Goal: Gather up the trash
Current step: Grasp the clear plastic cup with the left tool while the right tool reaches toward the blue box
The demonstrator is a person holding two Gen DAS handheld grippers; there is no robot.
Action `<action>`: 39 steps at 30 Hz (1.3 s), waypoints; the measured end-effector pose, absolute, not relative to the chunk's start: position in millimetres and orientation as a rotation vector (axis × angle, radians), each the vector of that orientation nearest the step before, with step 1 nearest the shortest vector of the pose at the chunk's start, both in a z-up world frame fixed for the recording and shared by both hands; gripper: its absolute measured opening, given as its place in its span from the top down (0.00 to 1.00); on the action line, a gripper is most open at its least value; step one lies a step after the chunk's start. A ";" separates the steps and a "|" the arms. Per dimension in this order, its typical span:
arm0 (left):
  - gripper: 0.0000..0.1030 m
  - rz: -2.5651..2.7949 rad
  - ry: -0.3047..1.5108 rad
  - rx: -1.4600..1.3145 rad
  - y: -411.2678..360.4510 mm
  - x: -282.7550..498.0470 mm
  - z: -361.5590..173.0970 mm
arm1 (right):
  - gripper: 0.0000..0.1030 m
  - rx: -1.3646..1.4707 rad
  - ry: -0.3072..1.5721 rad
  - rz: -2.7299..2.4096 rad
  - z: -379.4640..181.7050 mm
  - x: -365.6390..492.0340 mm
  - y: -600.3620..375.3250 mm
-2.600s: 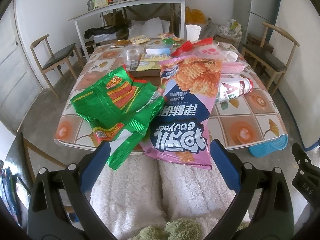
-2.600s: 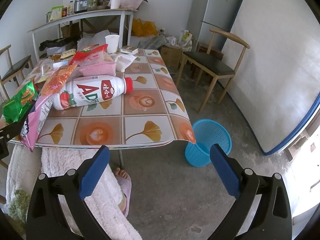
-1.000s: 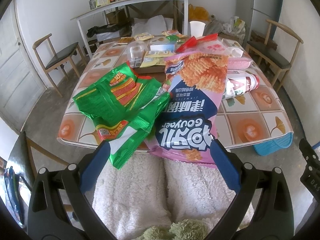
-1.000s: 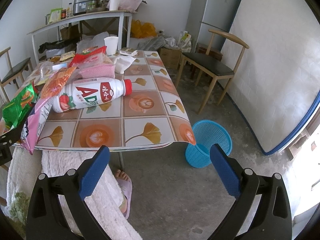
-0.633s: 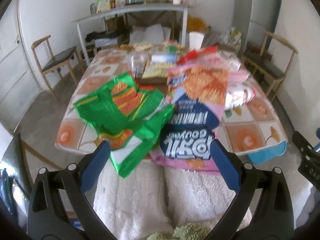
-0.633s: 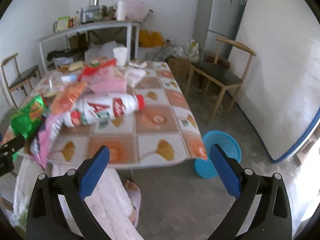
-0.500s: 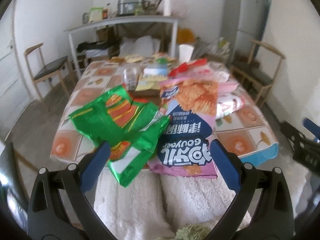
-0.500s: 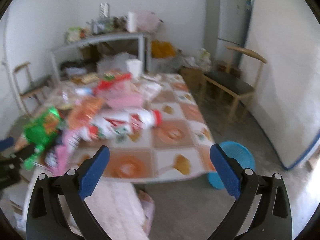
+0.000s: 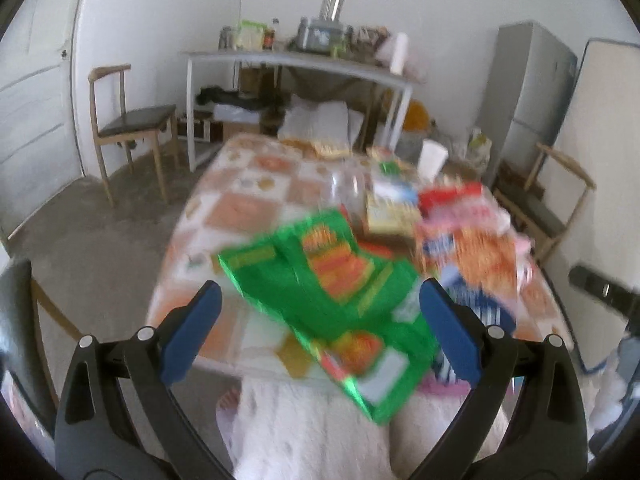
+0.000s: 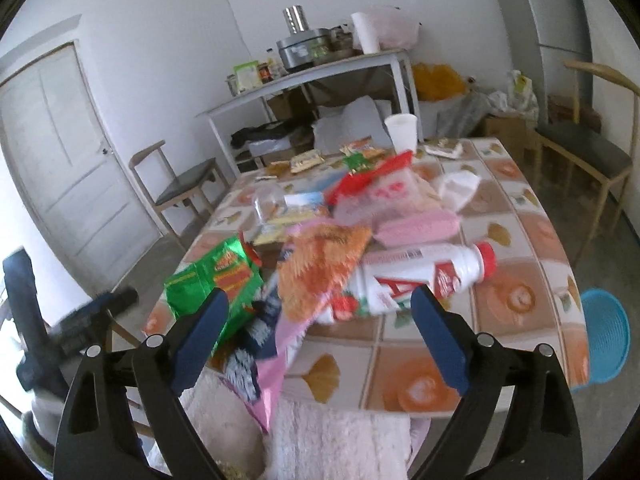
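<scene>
A tiled-pattern table holds trash: green snack bags at the near edge, a pink and orange chip bag, a white yogurt bottle with a red cap, a pink packet and a white paper cup. My left gripper is open and empty, just short of the green bags. My right gripper is open and empty, facing the chip bag and bottle. A blue basket stands on the floor by the table's right corner.
A white fluffy cloth lies below the table's near edge. Wooden chairs stand at the left and right. A shelf table with kitchen items is at the back wall. A fridge stands at the right.
Both grippers have lifted and swung left; the right view now faces the trash pile instead of the floor and basket. Both stay open and empty. The views are motion-blurred.
</scene>
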State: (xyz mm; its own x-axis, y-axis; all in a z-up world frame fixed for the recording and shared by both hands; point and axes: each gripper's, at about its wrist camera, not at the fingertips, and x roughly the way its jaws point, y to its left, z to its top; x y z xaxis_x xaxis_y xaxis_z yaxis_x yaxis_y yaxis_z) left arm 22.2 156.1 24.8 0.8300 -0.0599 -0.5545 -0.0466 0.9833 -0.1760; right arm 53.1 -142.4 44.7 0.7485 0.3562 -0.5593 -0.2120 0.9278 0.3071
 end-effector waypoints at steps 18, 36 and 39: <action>0.07 -0.288 0.852 -0.237 179.6 256.1 57.7 | 0.12 0.372 0.647 0.249 66.8 134.1 -214.4; 0.38 -0.279 1.143 -0.033 130.8 363.1 -38.5 | 0.12 0.493 0.955 0.635 100.6 296.9 -168.7; 0.39 -0.277 1.124 -0.035 132.9 363.3 -38.7 | 0.12 0.497 1.049 0.659 93.0 323.0 -152.1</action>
